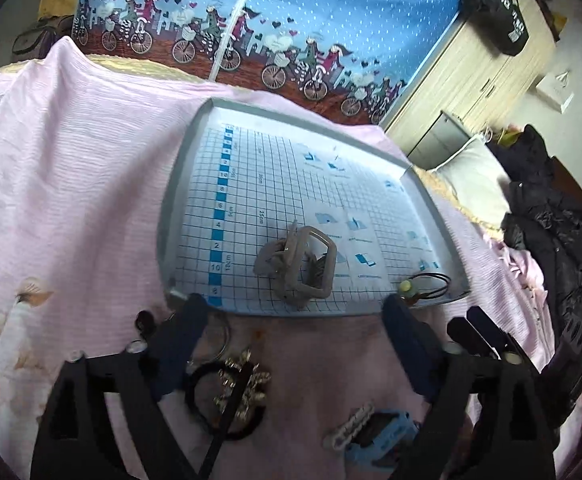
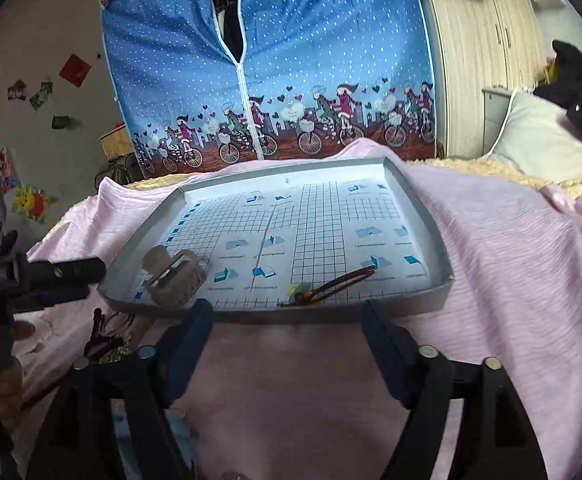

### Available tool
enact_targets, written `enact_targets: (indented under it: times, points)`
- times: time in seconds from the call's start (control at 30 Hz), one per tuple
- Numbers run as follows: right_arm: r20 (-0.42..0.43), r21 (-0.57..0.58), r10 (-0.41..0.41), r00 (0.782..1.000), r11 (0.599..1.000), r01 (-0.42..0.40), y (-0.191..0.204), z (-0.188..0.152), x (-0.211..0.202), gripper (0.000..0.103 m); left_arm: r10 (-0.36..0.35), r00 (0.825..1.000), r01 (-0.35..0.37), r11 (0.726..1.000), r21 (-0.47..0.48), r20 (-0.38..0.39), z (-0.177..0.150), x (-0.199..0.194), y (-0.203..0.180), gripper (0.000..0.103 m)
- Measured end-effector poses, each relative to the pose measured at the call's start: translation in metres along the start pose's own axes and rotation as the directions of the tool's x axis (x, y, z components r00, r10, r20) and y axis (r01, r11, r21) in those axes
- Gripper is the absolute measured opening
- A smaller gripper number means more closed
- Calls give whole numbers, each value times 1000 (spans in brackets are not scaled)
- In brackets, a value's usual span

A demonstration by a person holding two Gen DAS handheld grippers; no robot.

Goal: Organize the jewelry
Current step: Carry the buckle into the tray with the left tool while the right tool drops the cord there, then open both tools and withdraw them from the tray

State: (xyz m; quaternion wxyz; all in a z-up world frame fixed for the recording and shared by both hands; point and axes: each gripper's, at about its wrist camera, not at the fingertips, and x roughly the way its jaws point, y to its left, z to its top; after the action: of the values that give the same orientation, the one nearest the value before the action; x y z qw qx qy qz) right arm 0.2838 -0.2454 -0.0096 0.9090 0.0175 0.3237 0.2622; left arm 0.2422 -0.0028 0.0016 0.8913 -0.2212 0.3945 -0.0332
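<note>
A grey tray [image 1: 183, 184] lined with a blue-and-white grid sheet is seen resting on a bed covered by a pink sheet [image 1: 71, 168]. Along the tray's left edge a blue ruler strip is printed with numbers, and "10cm", "25cm" and "30cm" can be read beside it; the small captions under the folding diagrams are too blurred to make out. Toward the tray's near left, a beige claw hair clip [image 1: 297, 266] is shown lying on the grid. At the near right edge, a dark hair tie with a yellow-green bead [image 1: 425, 285] is placed just inside the rim.

On the pink sheet in front of the tray, a black hair tie with a gold ornament [image 1: 231, 394] and, further right, a light blue clip [image 1: 379, 436] are left outside it, with a white piece beside it.

The left tongs [image 1: 295, 314] are held wide open and empty, over the tray's near edge. The right tongs [image 2: 287, 316] are likewise spread wide with nothing gripped, facing the near rim.

Behind the bed, a blue fabric wardrobe printed with cyclists [image 2: 267, 80] is zipped, and a black jacket [image 1: 551, 232] is piled at the bed's right edge. Most of the tray's far half is uncovered.
</note>
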Motion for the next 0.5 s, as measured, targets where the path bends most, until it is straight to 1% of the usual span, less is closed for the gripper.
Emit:
enact_targets:
  times: [0.03, 0.07, 0.1, 0.17, 0.27, 0.33, 0.43, 0.5]
  points:
    - [12, -16, -5, 1000, 1000, 5, 4, -2, -7, 84, 4, 1000, -4, 1000, 1, 25, -3, -10, 0, 99]
    - [25, -31, -11, 1000, 999, 11, 7, -2, -13, 93, 12, 998, -12, 1000, 7, 54, -6, -21, 1, 100]
    - [44, -46, -18, 999, 999, 20, 12, -2, -20, 99, 18, 996, -19, 1000, 17, 89, -12, -33, 1, 100]
    - [91, -56, -19, 996, 998, 24, 21, -3, -37, 102, 25, 989, -31, 999, 38, 145, -21, -50, -1, 101]
    - [130, -48, -21, 991, 998, 28, 34, -6, -57, 103, 46, 978, -61, 996, 68, 201, -36, -75, -1, 101]
    - [148, -57, -35, 988, 997, 44, 43, -9, -68, 103, 40, 970, -62, 994, 87, 238, -47, -92, 2, 101]
    - [167, -87, -54, 984, 994, 69, 60, -17, -85, 103, 60, 947, -93, 992, 91, 317, -63, -117, 9, 101]
    - [178, -101, -67, 982, 991, 86, 68, -24, -96, 103, 69, 934, -106, 991, 87, 350, -74, -128, 14, 101]
